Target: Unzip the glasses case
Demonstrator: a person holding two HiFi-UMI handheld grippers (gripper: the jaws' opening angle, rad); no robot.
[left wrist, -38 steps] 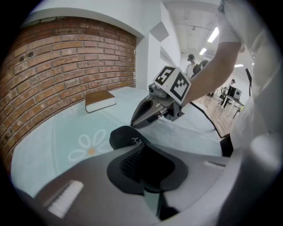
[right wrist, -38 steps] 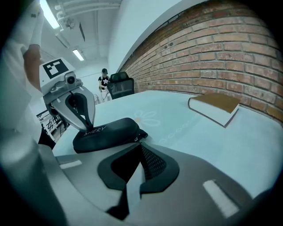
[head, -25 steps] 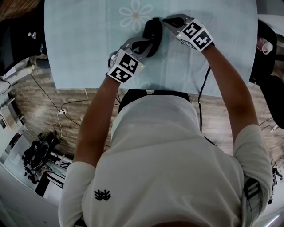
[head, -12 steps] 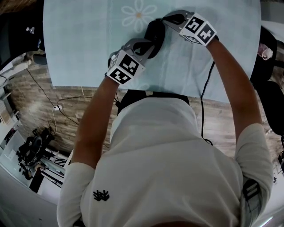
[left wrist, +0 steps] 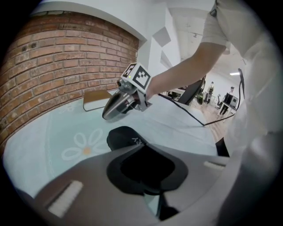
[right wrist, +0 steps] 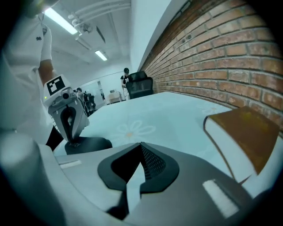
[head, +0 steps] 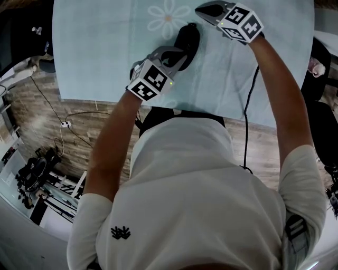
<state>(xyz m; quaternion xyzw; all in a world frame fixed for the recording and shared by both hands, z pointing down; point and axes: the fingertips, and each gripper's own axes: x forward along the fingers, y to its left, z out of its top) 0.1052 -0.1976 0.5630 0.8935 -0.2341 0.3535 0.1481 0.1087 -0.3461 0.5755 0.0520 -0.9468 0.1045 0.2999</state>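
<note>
Head view: L gripper (head: 177,54) is clamped on the near end of the black glasses case (head: 187,37). The case lies on the pale blue tablecloth (head: 95,47), just beside the daisy print (head: 168,18). R gripper (head: 203,9) is up at the far edge, apart from the case, w/ nothing in it.

L gripper view: jaws are closed down on the case, black filling the gap betw. them. The case's far end pokes out beyond the tips. White lettering (left wrist: 138,141) on the case, only "RY" readable, the rest hidden by the jaw. R gripper hangs above the cloth past the case, tips pinched to a point. A book (left wrist: 95,100) lies behind it by the brick wall.

R gripper view: jaws are together at the tips, just a thin slit, holding nothing and touching nothing. Case is over at the left on the cloth w/ L gripper standing on it. Brown-covered book is close at right. No writing readable here.
</note>
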